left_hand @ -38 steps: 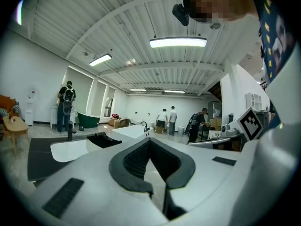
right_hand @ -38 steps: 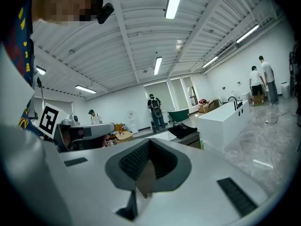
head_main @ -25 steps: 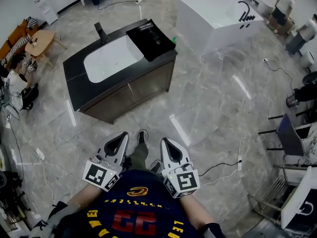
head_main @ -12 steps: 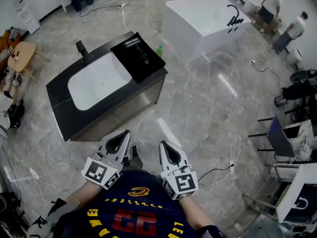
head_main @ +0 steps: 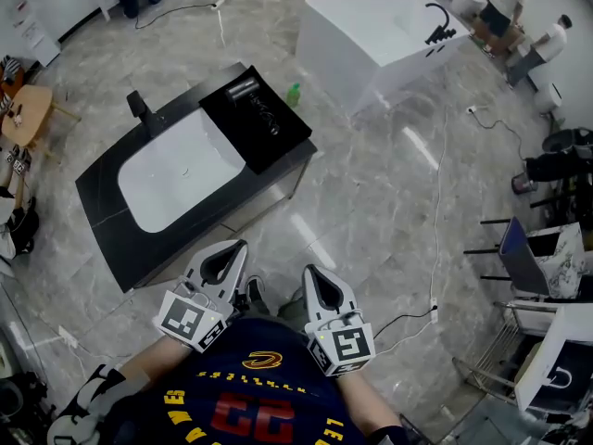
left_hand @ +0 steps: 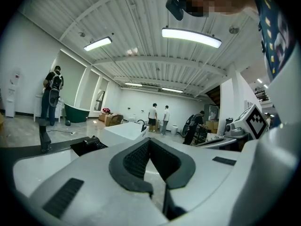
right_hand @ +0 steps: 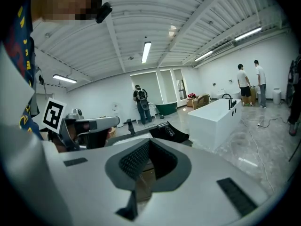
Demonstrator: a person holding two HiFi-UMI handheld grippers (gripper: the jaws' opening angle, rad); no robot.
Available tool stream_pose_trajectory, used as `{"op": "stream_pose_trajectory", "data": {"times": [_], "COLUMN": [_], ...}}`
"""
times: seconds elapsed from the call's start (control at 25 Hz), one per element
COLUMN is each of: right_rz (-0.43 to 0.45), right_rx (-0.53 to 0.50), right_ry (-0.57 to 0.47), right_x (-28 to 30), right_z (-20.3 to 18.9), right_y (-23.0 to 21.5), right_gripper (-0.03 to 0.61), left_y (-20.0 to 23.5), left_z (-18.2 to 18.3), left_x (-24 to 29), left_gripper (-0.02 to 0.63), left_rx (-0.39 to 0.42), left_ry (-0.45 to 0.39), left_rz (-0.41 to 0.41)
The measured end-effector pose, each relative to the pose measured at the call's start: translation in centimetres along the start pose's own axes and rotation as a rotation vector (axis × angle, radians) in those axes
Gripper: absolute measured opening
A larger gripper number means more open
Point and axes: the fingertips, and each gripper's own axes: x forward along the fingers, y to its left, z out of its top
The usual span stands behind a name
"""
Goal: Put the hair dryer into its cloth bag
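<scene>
A dark hair dryer [head_main: 244,88] lies with its cord on a black cloth bag [head_main: 269,128], spread on the right end of a black vanity top [head_main: 102,202]. Both grippers are held close to the person's body, well short of the vanity. My left gripper [head_main: 233,249] is shut and empty, and so is my right gripper [head_main: 310,274]. In the left gripper view the shut pads [left_hand: 136,159] point toward the bag [left_hand: 87,145]. In the right gripper view the black bag [right_hand: 170,132] lies ahead of the shut gripper [right_hand: 149,144].
A white basin [head_main: 176,167] and a black faucet [head_main: 141,108] fill the vanity's left part. A green bottle [head_main: 293,95] stands behind the bag. A white bathtub [head_main: 380,26] is beyond it. Cables [head_main: 435,202] cross the marble floor, with racks [head_main: 537,267] to the right and people at the room's edges.
The person has walked toward the vanity, which now sits nearer and lower in the head view. Both grippers stay shut in front of the body.
</scene>
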Motion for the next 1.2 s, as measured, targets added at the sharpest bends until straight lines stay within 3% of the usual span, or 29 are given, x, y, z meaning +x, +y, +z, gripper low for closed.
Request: {"op": "stream_pose_trajectory", "data": {"times": [0.28, 0.72, 1.2], "right_rz": [0.040, 0.211, 0.310], "right_rx": [0.049, 0.010, 0.002], "right_ry": [0.018, 0.023, 0.116], "right_x": [4.5, 13.5, 21.3], "right_z": [0.0, 7.1, 9.0], "right_y": [-4.0, -12.9, -18.2], "right_gripper": [0.008, 0.007, 0.008], "left_y": [2.2, 6.4, 11.2], "left_z": [-0.9, 3.4, 4.8], "left_x": [5.0, 15.2, 19.0], "left_gripper": [0.002, 0.003, 0.002], "left_rx": [-0.005, 0.010, -0.019], "left_ry": [0.045, 0.015, 0.016], "left_rz": [0.025, 0.199, 0.412]}}
